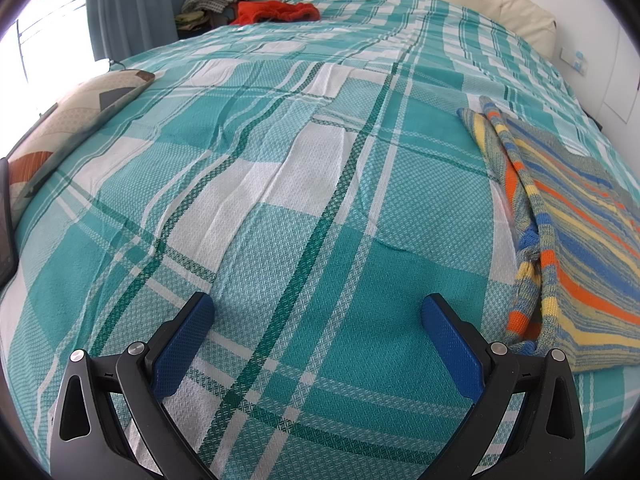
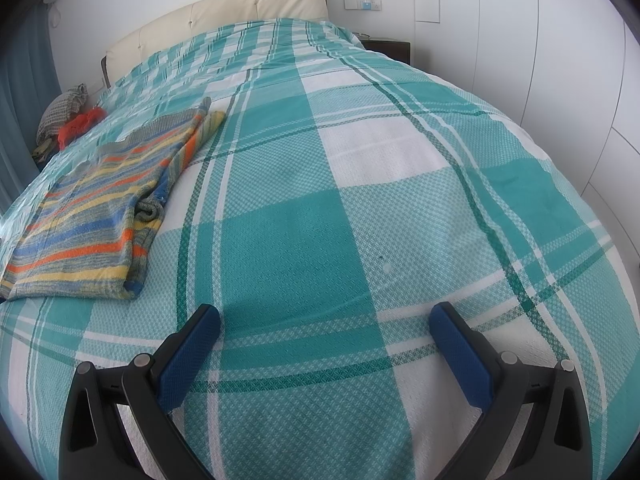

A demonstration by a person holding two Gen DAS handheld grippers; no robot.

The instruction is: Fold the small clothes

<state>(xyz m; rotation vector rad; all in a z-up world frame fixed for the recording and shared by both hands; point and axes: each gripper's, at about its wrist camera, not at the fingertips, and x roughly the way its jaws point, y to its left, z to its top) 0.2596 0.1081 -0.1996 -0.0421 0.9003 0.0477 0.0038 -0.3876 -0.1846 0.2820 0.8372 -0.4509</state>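
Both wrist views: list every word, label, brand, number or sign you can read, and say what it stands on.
None can be read.
Striped knit: no label showing.
Plaid bedspread: pattern only, no text.
Wall switch plate: a small blue thing on it, too small to show any marking.

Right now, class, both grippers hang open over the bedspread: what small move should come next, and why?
Probably reach the left gripper toward the striped knit garment. It lies partly folded on the plaid bedspread, to that gripper's right. The right gripper is open too, holding nothing.
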